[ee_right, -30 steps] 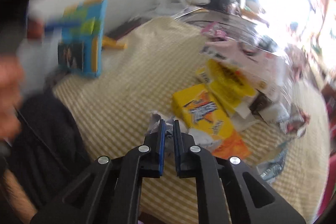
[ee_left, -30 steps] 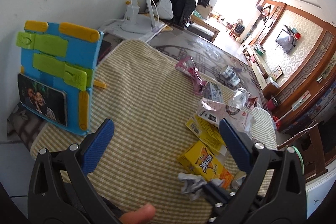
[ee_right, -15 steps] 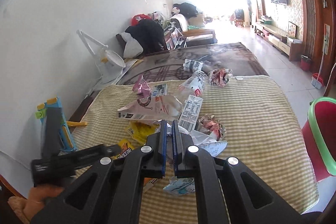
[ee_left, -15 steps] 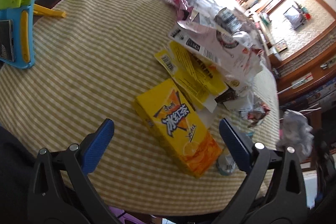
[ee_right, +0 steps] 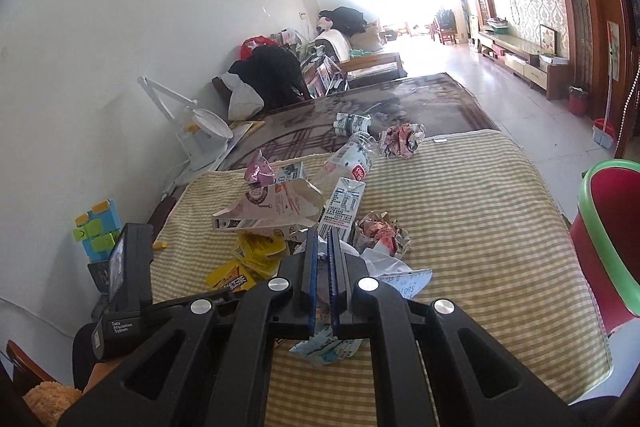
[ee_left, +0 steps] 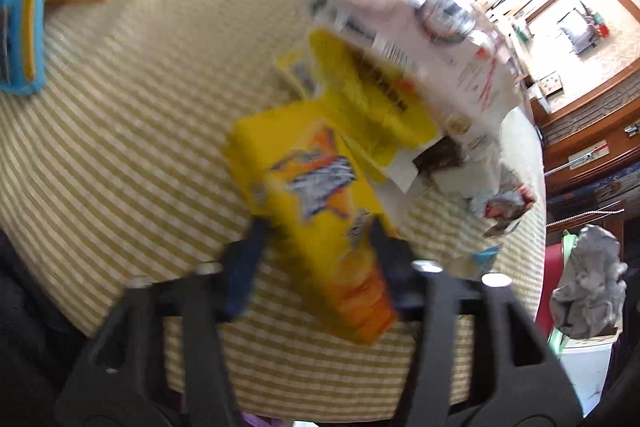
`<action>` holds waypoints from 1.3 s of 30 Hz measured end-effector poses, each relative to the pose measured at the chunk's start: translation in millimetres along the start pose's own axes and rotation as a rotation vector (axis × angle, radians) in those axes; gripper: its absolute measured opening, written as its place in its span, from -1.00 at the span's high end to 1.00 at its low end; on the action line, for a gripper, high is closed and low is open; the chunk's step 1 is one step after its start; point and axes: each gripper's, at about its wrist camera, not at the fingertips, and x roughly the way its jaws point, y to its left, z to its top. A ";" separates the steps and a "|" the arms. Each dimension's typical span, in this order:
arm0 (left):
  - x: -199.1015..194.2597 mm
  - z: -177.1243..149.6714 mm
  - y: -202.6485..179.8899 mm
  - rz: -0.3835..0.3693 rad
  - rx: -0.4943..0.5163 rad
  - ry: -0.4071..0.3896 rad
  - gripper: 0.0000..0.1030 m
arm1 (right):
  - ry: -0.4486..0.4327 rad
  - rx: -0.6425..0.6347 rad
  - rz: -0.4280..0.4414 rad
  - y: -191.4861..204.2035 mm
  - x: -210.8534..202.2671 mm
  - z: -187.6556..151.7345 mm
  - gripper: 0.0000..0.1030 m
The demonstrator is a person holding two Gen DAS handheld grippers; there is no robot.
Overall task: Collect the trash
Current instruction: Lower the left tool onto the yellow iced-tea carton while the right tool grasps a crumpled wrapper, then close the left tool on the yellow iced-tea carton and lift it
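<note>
A yellow-orange drink carton (ee_left: 316, 203) lies on the checked tablecloth (ee_left: 120, 155), and my left gripper (ee_left: 316, 247) has its blue-padded jaws on either side of the carton's near end; the view is blurred. The carton also shows in the right wrist view (ee_right: 232, 277). My right gripper (ee_right: 322, 259) is shut on a crumpled grey-white paper wad, which shows in the left wrist view (ee_left: 588, 283) beside the table edge. A red bin with a green rim (ee_right: 608, 231) stands right of the table. More trash lies mid-table: a flattened white carton (ee_right: 272, 211), a plastic bottle (ee_right: 352, 159), crumpled wrappers (ee_right: 380, 233).
A blue and green phone stand (ee_right: 98, 231) stands at the table's left edge by the wall. A white desk lamp (ee_right: 200, 119) sits behind it. A dark glass-topped table (ee_right: 400, 107) extends beyond the cloth. The floor at right is open.
My left gripper has moved down onto the yellow carton and its jaws have narrowed around it. My right gripper has kept the paper wad and swung right toward the red bin.
</note>
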 end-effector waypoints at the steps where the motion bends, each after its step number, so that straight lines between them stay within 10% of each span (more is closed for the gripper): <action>1: -8.0 -0.8 2.8 -0.004 0.007 -0.017 0.53 | -0.007 0.002 0.001 -1.0 -2.2 0.7 0.92; 6: -24.9 -4.2 8.6 -0.008 0.063 -0.042 0.84 | -0.001 0.030 0.021 -5.6 -2.3 0.5 0.92; 10: -21.8 -0.6 -2.1 -0.031 0.064 -0.024 -0.36 | 0.008 0.022 0.027 -1.3 -2.1 -3.2 0.92; 17: 5.0 2.2 -27.0 0.095 0.025 0.028 -0.62 | 0.001 0.027 0.034 -0.8 -6.6 -2.6 0.92; 27: 14.1 -5.6 -4.5 0.061 -0.010 0.031 -0.28 | 0.017 0.066 0.025 -13.6 -2.2 -6.0 0.91; 39: -70.4 2.2 -14.6 0.013 0.171 -0.236 -0.14 | -0.003 0.091 0.032 -23.2 -7.6 0.3 0.92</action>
